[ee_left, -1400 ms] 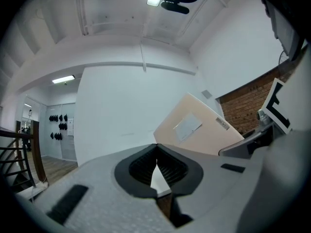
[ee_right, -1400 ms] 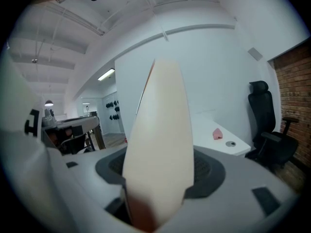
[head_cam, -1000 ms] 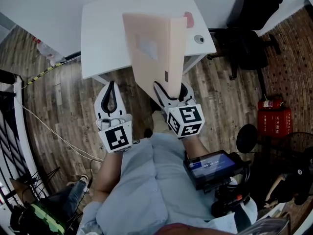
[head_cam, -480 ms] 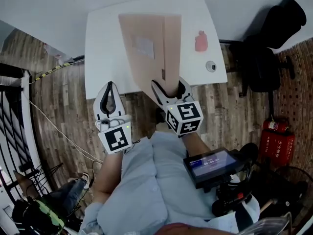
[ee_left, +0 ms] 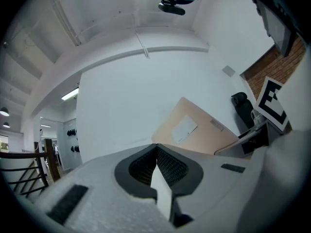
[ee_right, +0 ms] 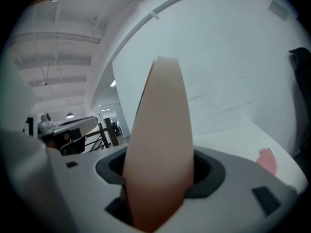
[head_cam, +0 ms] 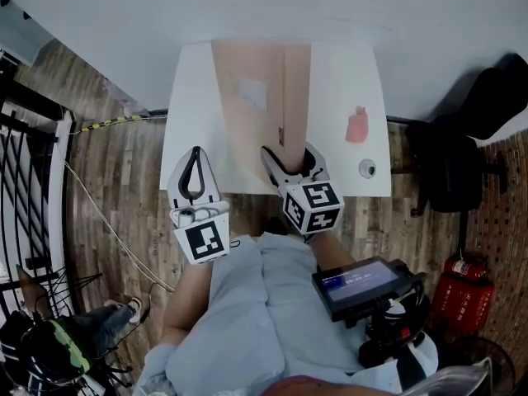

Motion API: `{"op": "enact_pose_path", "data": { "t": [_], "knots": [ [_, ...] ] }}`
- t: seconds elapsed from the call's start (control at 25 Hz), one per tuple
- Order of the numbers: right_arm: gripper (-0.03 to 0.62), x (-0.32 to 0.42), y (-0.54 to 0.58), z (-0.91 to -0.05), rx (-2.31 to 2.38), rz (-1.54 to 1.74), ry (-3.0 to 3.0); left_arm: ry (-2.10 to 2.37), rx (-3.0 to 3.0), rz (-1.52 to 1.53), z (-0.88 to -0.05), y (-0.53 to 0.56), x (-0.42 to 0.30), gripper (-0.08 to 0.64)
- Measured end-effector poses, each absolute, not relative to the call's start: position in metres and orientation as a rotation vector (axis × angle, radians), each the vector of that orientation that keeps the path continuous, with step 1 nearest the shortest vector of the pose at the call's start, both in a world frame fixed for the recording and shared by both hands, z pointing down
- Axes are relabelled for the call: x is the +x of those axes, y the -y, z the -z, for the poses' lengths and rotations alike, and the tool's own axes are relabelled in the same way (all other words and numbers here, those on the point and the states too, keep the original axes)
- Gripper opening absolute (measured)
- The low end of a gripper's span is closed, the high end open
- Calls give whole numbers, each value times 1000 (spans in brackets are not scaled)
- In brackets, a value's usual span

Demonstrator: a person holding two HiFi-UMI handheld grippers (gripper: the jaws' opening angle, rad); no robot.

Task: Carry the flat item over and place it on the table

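A flat beige carton (head_cam: 264, 106) with a white label is held on edge, slanting up and away over the white table (head_cam: 190, 97). My right gripper (head_cam: 289, 152) is shut on its near lower edge, just past the table's front edge. In the right gripper view the carton (ee_right: 160, 144) fills the gap between the jaws. My left gripper (head_cam: 195, 151) hangs beside it to the left at the table's front edge, shut and with nothing in it. In the left gripper view its tips (ee_left: 156, 147) meet, and the carton (ee_left: 194, 130) shows to the right.
A pink object (head_cam: 356, 126) and a small round thing (head_cam: 367, 168) lie on the table's right part. A black chair (head_cam: 462, 163) stands to the right, with a red fire extinguisher (head_cam: 462, 269) on the floor nearer me. A black railing (head_cam: 25, 163) runs along the left.
The table has come nearer and now lies right in front of both grippers. The carton, still in the right gripper, has gone from reaching only the near edge to hanging over the tabletop.
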State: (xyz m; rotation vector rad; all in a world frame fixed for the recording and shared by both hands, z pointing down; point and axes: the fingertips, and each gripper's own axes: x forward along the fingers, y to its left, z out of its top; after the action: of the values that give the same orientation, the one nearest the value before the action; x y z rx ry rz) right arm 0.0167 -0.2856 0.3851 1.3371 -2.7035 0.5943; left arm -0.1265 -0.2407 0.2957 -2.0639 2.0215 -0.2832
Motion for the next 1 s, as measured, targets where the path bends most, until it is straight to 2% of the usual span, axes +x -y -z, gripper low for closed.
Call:
{"op": "enact_pose_path", "data": {
  "t": [0.56, 1.0],
  "knots": [
    [291, -17, 324, -402, 1251, -677, 2703, -2069, -2057, 317, -310, 281, -151, 9],
    [291, -67, 345, -439, 1133, -996, 2628, -2079, -2128, 348, -333, 332, -192, 9]
  ]
}}
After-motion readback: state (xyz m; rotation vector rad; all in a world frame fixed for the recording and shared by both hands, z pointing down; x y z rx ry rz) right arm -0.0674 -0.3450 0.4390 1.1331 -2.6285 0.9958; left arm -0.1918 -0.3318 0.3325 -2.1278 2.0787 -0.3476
